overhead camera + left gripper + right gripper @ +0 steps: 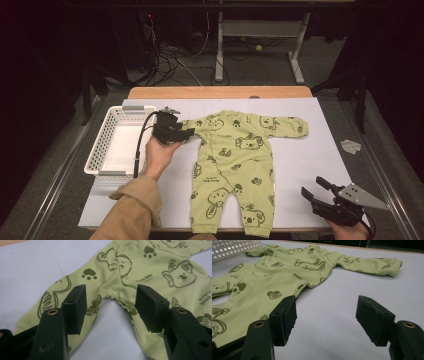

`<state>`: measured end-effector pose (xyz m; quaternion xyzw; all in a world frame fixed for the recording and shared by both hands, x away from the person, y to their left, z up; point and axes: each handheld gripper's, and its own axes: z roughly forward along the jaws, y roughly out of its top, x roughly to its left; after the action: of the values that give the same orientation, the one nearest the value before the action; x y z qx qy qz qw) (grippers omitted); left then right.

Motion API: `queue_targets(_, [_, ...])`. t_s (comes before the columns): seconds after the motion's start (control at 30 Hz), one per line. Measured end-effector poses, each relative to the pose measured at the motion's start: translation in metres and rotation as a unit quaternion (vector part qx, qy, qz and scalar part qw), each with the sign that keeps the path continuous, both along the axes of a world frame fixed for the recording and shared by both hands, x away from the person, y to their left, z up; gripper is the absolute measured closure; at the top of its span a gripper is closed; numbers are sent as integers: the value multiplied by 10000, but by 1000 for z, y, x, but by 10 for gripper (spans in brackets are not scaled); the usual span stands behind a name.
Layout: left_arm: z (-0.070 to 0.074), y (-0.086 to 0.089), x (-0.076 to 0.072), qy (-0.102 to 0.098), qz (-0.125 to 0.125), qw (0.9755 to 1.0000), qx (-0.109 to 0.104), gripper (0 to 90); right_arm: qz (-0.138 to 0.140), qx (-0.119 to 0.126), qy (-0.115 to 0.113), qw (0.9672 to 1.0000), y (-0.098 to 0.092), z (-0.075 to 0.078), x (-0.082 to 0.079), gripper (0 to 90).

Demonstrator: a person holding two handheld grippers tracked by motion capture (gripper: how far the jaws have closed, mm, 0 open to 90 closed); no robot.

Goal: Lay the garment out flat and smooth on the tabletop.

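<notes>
Soft, light cotton, floppy, no stiffness: the light-green baby romper with dark-green koala and paw prints point(234, 165) should fold and drag easily, and a pinch would likely lift one layer unless it bites the full thickness. Best holds, judging by the seams: sleeve cuff, underarm seam, leg hems.

Left to right: white perforated plastic basket point(102, 145) at the worktop's left edge. Just beside it, the left claw point(186, 132) hovers over the romper's near sleeve, released, nothing between the pads point(76, 306); the underarm lies right ahead of it.

Romper lies flat, front up, centre of the white worktop point(310, 150), sleeves spread, legs toward the person, snap placket running down the front.

Right claw point(315, 187) at the worktop's near right corner, released, empty, well apart from the far sleeve, close by the near leg point(242, 310).
</notes>
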<state>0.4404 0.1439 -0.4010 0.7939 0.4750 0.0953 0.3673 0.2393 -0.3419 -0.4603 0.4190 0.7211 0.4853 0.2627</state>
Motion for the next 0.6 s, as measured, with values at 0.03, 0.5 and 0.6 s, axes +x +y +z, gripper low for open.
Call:
queue_targets(0.03, [-1, 0, 5, 111, 15, 9999, -9, 399, -1, 4, 3, 10000, 0, 0, 0, 340])
queue_targets(0.5, [-10, -7, 47, 617, 334, 9957, 603, 424, 5, 6, 2, 10000, 0, 0, 1, 340])
queue_targets(0.6, [-19, -7, 54, 768, 442, 9945, 552, 429, 3, 2, 0, 10000, 0, 0, 1, 340])
